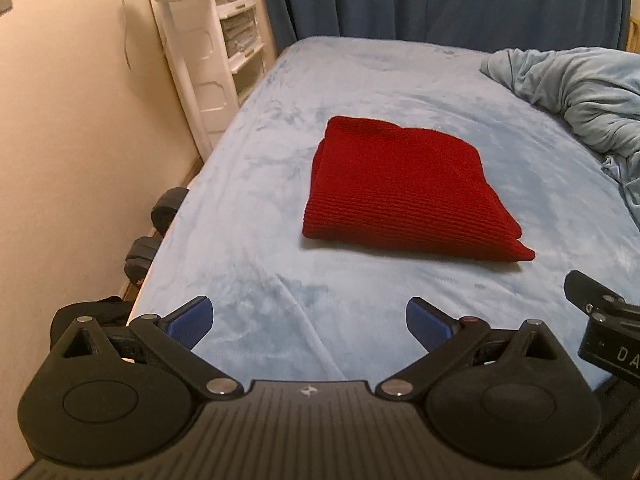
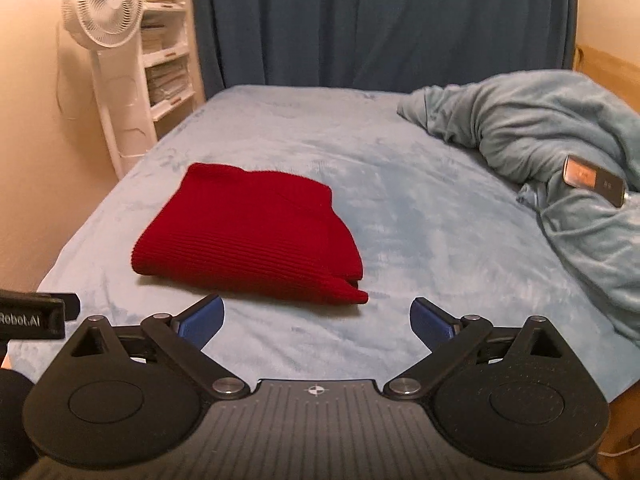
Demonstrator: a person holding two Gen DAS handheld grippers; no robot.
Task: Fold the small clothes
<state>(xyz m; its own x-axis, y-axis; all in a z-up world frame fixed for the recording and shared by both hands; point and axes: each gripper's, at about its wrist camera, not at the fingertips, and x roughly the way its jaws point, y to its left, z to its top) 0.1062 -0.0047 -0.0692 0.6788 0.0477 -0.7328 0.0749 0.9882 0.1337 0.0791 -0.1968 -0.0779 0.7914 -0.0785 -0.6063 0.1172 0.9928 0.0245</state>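
Both tools stand with their jaws spread wide and nothing between the blue pads: the left gripper (image 1: pixel 310 326) and the right gripper (image 2: pixel 317 322) each hang above the near end of the bed (image 1: pixel 248 208), clear of the cloth. Taking the bed as the landmark and going down in size, its pale blue plush sheet fills most of both views. Behind its far end hangs a dark blue curtain (image 2: pixel 380 20). On the bed's right side lies a rumpled grey-blue blanket (image 2: pixel 540 132), heaped toward the far right corner. Off the bed's far left corner stands a white pedestal fan (image 2: pixel 105 12) against the cream wall, with a white shelf unit (image 2: pixel 168 64) just behind it beside the curtain. Near the middle of the bed, nearer its left edge than the blanket, rests the red knitted garment (image 1: pixel 404 192), folded into a thick, roughly square stack with its ribbed face up and one corner sticking out toward the near right; it lies apart from both grippers. On the floor along the bed's left edge sit what look like two dark dumbbells (image 1: pixel 156 232), though they are half hidden. Smallest, a slim dark device with an orange-lit face (image 2: pixel 594 180) lies in the blanket's folds at the bed's right side.
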